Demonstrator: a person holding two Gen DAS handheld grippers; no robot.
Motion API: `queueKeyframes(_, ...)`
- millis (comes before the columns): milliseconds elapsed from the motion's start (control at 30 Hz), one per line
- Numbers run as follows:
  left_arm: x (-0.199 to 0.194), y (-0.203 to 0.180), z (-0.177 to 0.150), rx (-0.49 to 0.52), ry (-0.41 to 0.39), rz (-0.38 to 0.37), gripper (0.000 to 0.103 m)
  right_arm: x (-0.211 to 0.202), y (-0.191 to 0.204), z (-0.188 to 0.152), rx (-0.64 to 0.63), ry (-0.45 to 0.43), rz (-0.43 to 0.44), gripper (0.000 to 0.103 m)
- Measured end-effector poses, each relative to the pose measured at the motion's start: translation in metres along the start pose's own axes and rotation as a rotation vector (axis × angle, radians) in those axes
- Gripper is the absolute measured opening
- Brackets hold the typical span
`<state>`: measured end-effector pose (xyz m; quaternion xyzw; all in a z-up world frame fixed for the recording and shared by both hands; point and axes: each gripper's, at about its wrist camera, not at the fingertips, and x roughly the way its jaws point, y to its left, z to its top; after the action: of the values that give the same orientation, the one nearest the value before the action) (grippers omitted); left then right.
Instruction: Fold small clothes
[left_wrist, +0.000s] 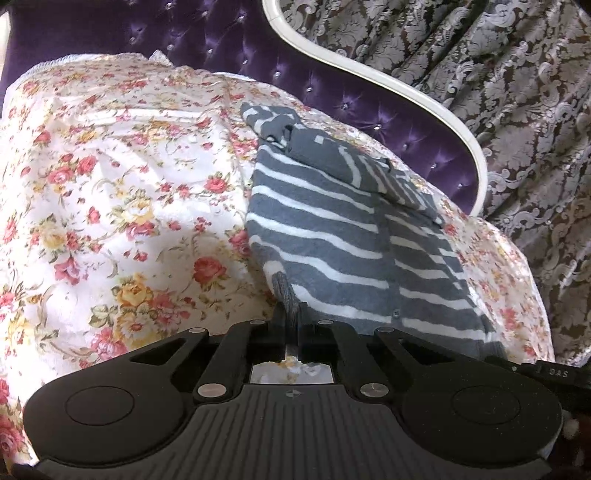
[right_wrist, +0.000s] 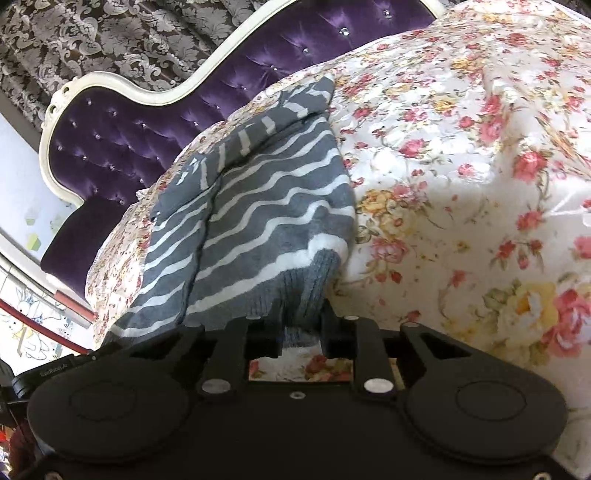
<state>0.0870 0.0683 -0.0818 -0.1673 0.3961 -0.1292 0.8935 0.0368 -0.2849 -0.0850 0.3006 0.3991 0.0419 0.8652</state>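
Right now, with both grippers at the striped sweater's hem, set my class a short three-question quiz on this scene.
1. True or false: the left gripper is shut on the ribbed hem of the striped sweater.
2. Multiple choice: the sweater lies on A) a bare wooden table, B) a floral bedspread, C) a plain blue towel.
3. Fill in: behind the bed stands a tufted headboard coloured ______.

Key
1. True; the right gripper clamps the hem too.
2. B
3. purple
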Motion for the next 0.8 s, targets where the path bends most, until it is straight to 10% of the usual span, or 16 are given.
queueKeyframes(267,0.002,0.004,0.0,-0.007,0.013,0.003,0.005,-0.001,-0.001,0.001,0.005,-0.003,-0.006,0.053)
queueKeyframes(300,0.003,0.005,-0.001,-0.008,0.019,0.004,0.005,-0.001,0.0,0.001,-0.002,-0.003,-0.012,0.05)
queueKeyframes(367,0.007,0.006,-0.002,-0.013,0.035,0.003,0.005,0.001,0.002,0.0,-0.024,-0.003,-0.033,0.012)
queueKeyframes(500,0.012,0.009,-0.004,-0.023,0.062,0.0,0.008,-0.003,0.005,0.0,-0.063,-0.023,-0.081,0.012)
queueKeyframes(667,0.016,0.009,-0.003,-0.042,0.057,-0.021,0.04,-0.003,0.005,0.0,-0.07,-0.019,-0.067,0.012)
queueKeyframes(800,0.021,0.006,-0.001,-0.034,0.063,-0.022,0.028,-0.003,0.007,0.0,-0.076,-0.022,-0.051,0.012)
